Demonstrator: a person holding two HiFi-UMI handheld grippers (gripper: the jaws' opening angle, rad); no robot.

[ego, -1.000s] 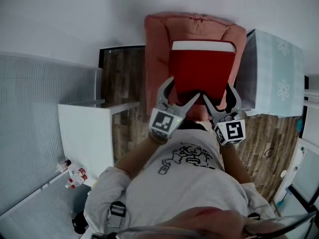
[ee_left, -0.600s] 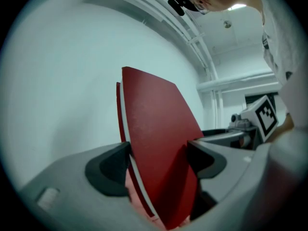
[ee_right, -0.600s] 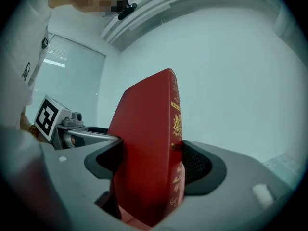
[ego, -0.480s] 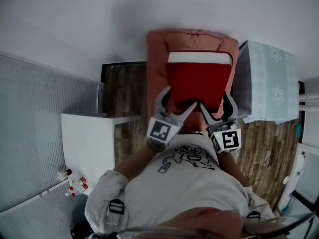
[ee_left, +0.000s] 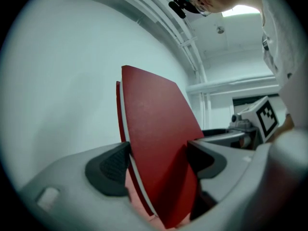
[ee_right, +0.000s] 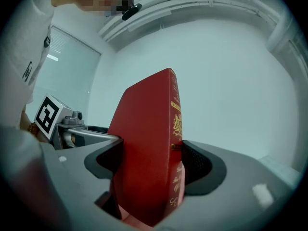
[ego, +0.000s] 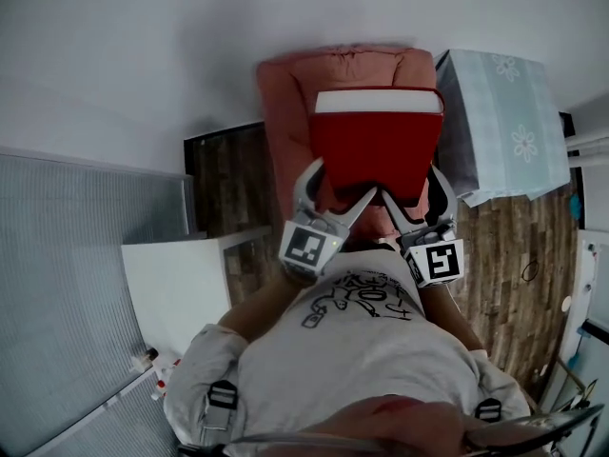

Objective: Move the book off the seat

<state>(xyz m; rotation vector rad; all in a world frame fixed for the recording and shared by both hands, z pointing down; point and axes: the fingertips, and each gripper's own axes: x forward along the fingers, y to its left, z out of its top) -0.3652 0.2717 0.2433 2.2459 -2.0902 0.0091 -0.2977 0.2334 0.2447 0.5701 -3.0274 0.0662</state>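
Note:
A thick red hardcover book [ego: 373, 146] with white page edges is lifted above the pink cushioned seat [ego: 285, 131]. My left gripper [ego: 338, 187] is shut on its near left corner. My right gripper [ego: 411, 188] is shut on its near right corner. In the left gripper view the book [ee_left: 156, 148] stands between the dark pads [ee_left: 111, 166], pressed on both covers. In the right gripper view the spine of the book [ee_right: 149, 162] carries gold print and sits clamped between the pads [ee_right: 195, 163].
A table with a pale flowered cloth [ego: 500, 122] stands right of the seat. A white cabinet [ego: 186, 279] is at the left, with small bottles [ego: 157, 365] by its near end. A white wall runs behind the seat; wood floor shows on both sides.
Both grippers have risen with the book held between them, lifting it higher over the seat. The view has shifted, with the seat and the cloth-covered table now further up and left.

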